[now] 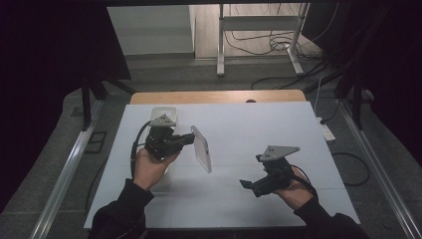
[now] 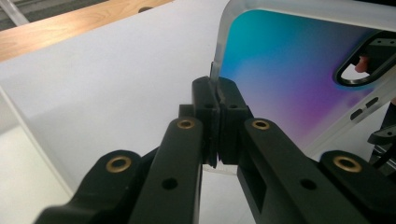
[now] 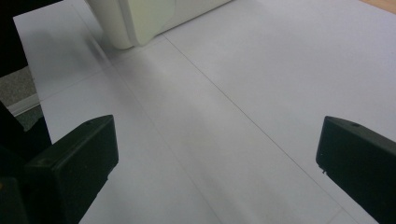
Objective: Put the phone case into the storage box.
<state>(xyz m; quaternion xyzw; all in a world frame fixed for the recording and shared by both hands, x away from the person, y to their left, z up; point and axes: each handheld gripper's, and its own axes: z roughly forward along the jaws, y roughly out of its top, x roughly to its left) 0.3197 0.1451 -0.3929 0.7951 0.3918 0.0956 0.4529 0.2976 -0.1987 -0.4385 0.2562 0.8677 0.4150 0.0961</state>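
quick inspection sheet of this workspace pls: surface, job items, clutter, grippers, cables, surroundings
Surface: white sheet over a wooden table; faint seam lines, no spills seen.
Job's things: clear phone case with a teal-to-purple inner face, held off the sheet by its edge.
Clutter: white box-like object at the far left of the sheet, partly hidden behind the left gripper; what it is cannot be told.
Grippers: left gripper shut on the case edge; right gripper open, holding nothing, above the sheet.
Cables: gripper cable trails by the left hand; loose cables on the floor beyond the table.
Surroundings: metal stand legs, power strip at right, dark curtains on both sides.
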